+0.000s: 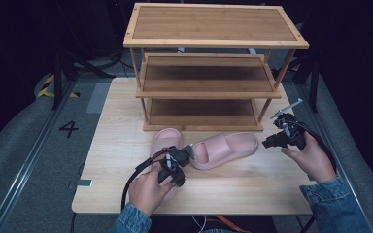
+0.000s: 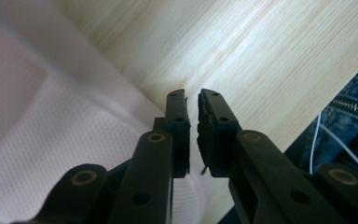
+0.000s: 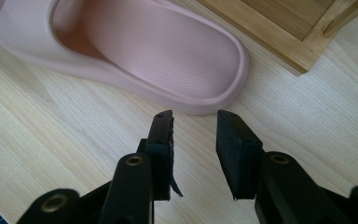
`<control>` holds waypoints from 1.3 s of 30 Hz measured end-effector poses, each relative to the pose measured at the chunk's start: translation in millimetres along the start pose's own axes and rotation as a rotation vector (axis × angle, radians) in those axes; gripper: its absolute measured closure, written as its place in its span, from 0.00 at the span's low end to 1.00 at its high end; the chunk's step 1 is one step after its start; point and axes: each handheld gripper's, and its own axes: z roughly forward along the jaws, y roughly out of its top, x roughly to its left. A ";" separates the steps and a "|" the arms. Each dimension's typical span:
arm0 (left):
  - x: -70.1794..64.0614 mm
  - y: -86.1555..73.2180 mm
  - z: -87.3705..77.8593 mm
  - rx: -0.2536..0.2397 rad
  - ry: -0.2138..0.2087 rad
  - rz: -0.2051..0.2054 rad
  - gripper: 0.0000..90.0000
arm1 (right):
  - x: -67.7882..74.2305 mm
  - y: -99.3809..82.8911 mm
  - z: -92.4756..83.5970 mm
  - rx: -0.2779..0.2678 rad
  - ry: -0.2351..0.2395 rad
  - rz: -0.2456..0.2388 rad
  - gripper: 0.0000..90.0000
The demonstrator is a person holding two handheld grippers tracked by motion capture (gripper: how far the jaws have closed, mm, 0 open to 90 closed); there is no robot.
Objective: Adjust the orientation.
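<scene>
Left slipper (image 1: 166, 139): heel half hidden under the left gripper (image 1: 177, 165) and left hand (image 1: 148, 190) in the high view. In the left gripper view it (image 2: 51, 140) is a blurred pink mass left of the jaws, cut off by the left and bottom edges; can't tell whether the left jaw touches it.

Right slipper (image 3: 168, 51): in the right gripper view, strap end cut off by the top and left edges, just ahead of the jaw tips. In the high view its toe end is covered by the left gripper.

Shelf rack (image 3: 279, 28): one bottom corner in frame, beyond the jaws to the right.

Denim jacket zipper (image 2: 354, 106): cut off at the right edge, soft focus.
</scene>
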 end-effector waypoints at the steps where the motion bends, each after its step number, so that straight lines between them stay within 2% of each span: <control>1: 1.8 -3.8 -1.1 -0.002 0.007 -0.012 0.90 | 0.1 0.7 0.6 0.000 -0.003 -0.007 0.74; 4: 7.9 -11.0 -5.2 -0.008 0.029 -0.031 0.90 | 1.6 1.4 2.1 0.006 0.001 -0.010 0.74; 8: 15.3 -16.3 -13.3 -0.046 0.046 -0.073 0.88 | 1.3 0.4 2.6 0.005 -0.001 -0.008 0.74; 10: 15.6 -16.7 -15.2 -0.055 0.041 -0.081 0.88 | 1.9 0.1 2.2 0.004 0.003 0.004 0.74; 11: 14.5 -16.8 -17.3 -0.075 0.041 -0.083 0.83 | 0.8 -0.7 1.3 0.002 -0.002 -0.002 0.74; 12: 13.4 -16.8 -19.1 -0.091 0.042 -0.080 0.73 | 0.3 -1.3 0.8 -0.002 -0.004 -0.001 0.74; 14: 11.3 -18.0 -26.2 -0.147 0.053 -0.051 0.63 | 0.4 -2.3 0.1 -0.003 0.005 0.006 0.74; 15: 11.5 -18.7 -31.7 -0.190 0.075 -0.075 0.60 | -0.2 -3.7 -0.2 -0.001 0.003 0.006 0.74; 17: 15.4 -20.0 -37.7 -0.229 0.091 -0.094 0.59 | -0.4 -5.1 -0.2 -0.001 0.003 0.014 0.74; 21: 27.7 -15.3 -38.6 -0.233 0.065 -0.153 0.59 | -1.1 -8.3 -0.7 0.004 0.007 0.018 0.75; 23: 32.6 -12.1 -38.0 -0.217 0.058 -0.154 0.61 | -2.0 -9.3 -0.4 0.006 0.003 0.008 0.75; 24: 36.9 -7.4 -35.5 -0.199 0.045 -0.169 0.61 | -1.8 -10.2 0.0 0.007 0.003 0.012 0.75; 27: 40.1 3.5 -29.6 -0.177 0.078 -0.169 0.63 | -1.6 -13.5 0.4 0.015 0.000 0.010 0.76; 30: 41.2 13.3 -27.8 -0.157 0.111 -0.136 0.66 | -2.8 -17.2 -0.2 0.019 -0.006 0.020 0.76; 31: 42.1 15.3 -26.5 -0.170 0.097 -0.140 0.67 | -3.8 -18.4 -0.3 0.016 -0.008 0.021 0.76; 34: 45.5 18.7 -20.8 -0.146 0.073 -0.150 0.77 | -5.1 -22.5 -2.0 0.020 -0.013 0.033 0.77; 35: 46.8 18.8 -20.9 -0.143 0.056 -0.136 0.81 | -5.1 -23.6 -2.6 0.023 -0.014 0.034 0.78; 36: 47.5 19.0 -21.5 -0.143 0.060 -0.119 0.85 | -5.2 -24.5 -2.9 0.022 -0.013 0.029 0.79; 37: 45.9 18.7 -22.2 -0.148 0.064 -0.140 0.86 | -5.3 -25.2 -3.5 0.023 -0.011 0.025 0.79; 39: 45.8 17.8 -25.8 -0.150 0.085 -0.123 0.89 | -5.2 -26.6 -4.3 0.020 -0.017 0.024 0.80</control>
